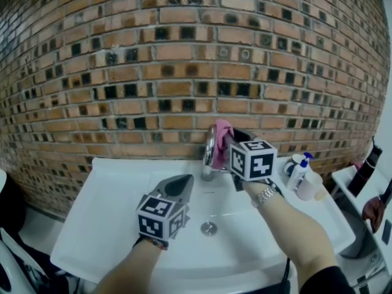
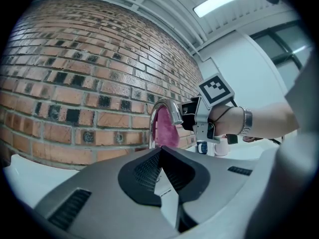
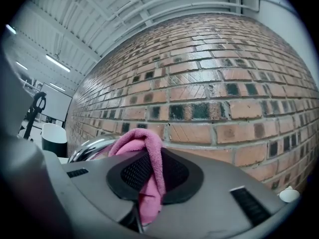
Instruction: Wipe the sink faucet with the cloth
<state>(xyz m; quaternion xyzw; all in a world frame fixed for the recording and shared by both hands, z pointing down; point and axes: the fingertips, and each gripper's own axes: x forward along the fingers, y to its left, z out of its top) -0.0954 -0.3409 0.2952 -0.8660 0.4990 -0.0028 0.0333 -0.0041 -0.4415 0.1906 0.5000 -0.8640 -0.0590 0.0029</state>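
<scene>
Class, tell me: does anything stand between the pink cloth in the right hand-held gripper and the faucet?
Nothing visible: the cloth, pinched in the right hand-held gripper, lies against the faucet at its curved top.

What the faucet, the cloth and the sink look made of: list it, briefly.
Faucet: probably chromed metal, mirror-bright with reflections.
Cloth: pink, soft fabric, likely microfibre; a fuzzy nap shows.
Sink: smooth glossy white, looks like ceramic, though a moulded resin cannot be ruled out.
</scene>
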